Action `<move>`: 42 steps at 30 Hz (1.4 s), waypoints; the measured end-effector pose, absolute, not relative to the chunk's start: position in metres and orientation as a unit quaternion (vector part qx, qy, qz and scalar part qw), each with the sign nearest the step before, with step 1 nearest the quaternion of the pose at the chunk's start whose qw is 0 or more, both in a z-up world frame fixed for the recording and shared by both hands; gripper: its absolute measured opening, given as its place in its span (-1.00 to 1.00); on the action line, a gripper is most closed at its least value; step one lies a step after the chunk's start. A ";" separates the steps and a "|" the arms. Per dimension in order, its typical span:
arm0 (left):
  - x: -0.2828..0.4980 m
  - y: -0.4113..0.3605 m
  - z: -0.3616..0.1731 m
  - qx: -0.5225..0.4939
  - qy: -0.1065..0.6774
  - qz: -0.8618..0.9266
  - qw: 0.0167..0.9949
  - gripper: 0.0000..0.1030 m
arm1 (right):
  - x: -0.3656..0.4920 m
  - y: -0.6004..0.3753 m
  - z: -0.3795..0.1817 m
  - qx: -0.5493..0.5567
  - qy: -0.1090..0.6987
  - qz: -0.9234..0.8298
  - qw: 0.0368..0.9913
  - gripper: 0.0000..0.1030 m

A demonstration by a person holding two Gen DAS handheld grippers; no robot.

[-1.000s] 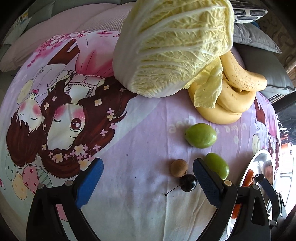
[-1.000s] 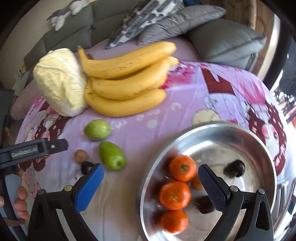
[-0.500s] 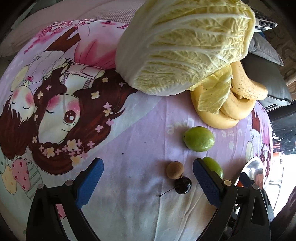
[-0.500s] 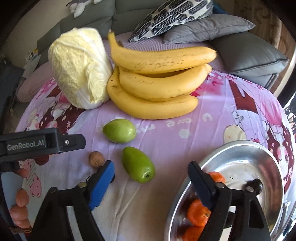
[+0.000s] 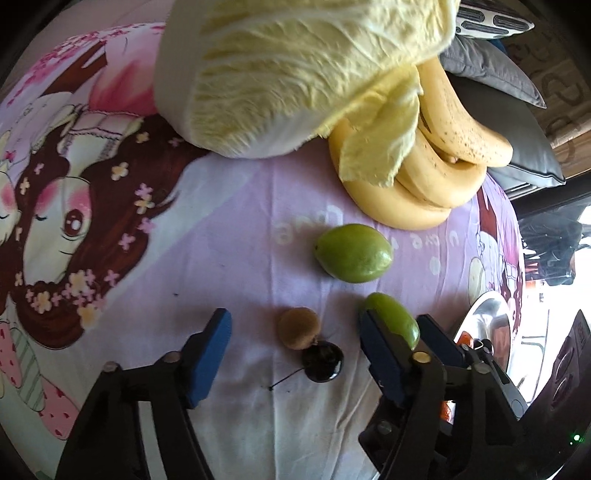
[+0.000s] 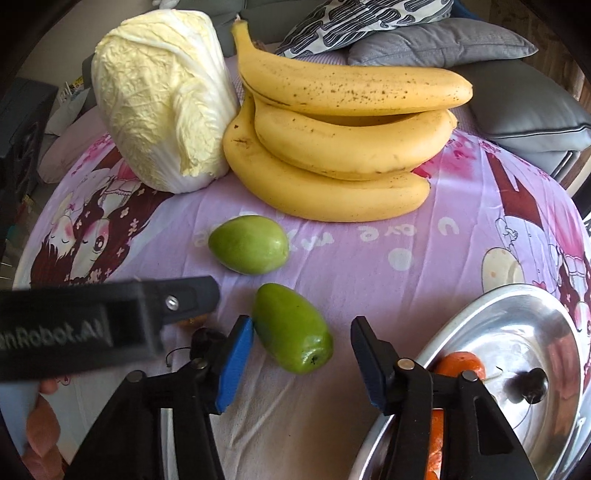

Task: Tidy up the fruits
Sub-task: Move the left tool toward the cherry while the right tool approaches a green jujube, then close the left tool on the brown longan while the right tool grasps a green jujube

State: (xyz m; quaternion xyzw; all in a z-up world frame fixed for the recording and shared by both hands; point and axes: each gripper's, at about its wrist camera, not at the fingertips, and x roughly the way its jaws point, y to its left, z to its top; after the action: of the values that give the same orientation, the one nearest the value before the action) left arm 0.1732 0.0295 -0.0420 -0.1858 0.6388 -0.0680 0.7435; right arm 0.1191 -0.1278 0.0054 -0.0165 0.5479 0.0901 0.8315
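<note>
Purple cloth (image 6: pixel 369 258) printed with cartoon girls covers the whole surface, lightly creased. Nearest in the right wrist view, the right gripper (image 6: pixel 302 350) has its jaws spread wide around the near green fruit (image 6: pixel 291 328), the left pad just beside it, holding nothing. At its right sits a steel bowl (image 6: pixel 524 314) with oranges (image 6: pixel 460 363) and a dark cherry (image 6: pixel 532 384) inside. The left gripper (image 5: pixel 293 350) also stands wide open and empty, with a small brown fruit (image 5: pixel 298 328) and a stemmed cherry (image 5: pixel 322 361) lying touching between its fingers on the cloth. Farther out rests a second green fruit (image 6: pixel 248 243), apart from the first. Beyond it a bunch of bananas (image 6: pixel 340 147) lies against a napa cabbage (image 6: pixel 162 96). Behind them, grey cushions (image 6: pixel 443 40) and a patterned pillow (image 6: pixel 369 18) line a sofa.
</note>
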 end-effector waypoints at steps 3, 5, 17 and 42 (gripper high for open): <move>0.174 0.026 -0.048 -0.186 0.642 -0.065 0.741 0.26 | 0.122 -0.127 0.002 -0.017 0.549 0.093 0.831 0.01; 0.174 0.026 -0.051 -0.185 0.641 -0.060 0.742 0.12 | 0.123 -0.126 0.001 -0.018 0.548 0.096 0.830 -0.01; 0.171 0.008 -0.061 -0.178 0.644 -0.060 0.741 -0.30 | 0.123 -0.117 -0.009 -0.022 0.552 0.098 0.828 -0.14; 0.169 0.006 -0.060 -0.157 0.642 -0.045 0.749 -0.49 | 0.101 -0.119 -0.002 -0.001 0.564 0.116 0.818 -0.21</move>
State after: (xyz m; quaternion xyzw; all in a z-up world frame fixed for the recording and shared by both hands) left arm 0.1688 0.0063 -0.0601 -0.1570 0.6418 -0.0451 0.7492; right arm 0.1006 -0.1186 -0.0018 -0.0013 0.5638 0.1161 0.8177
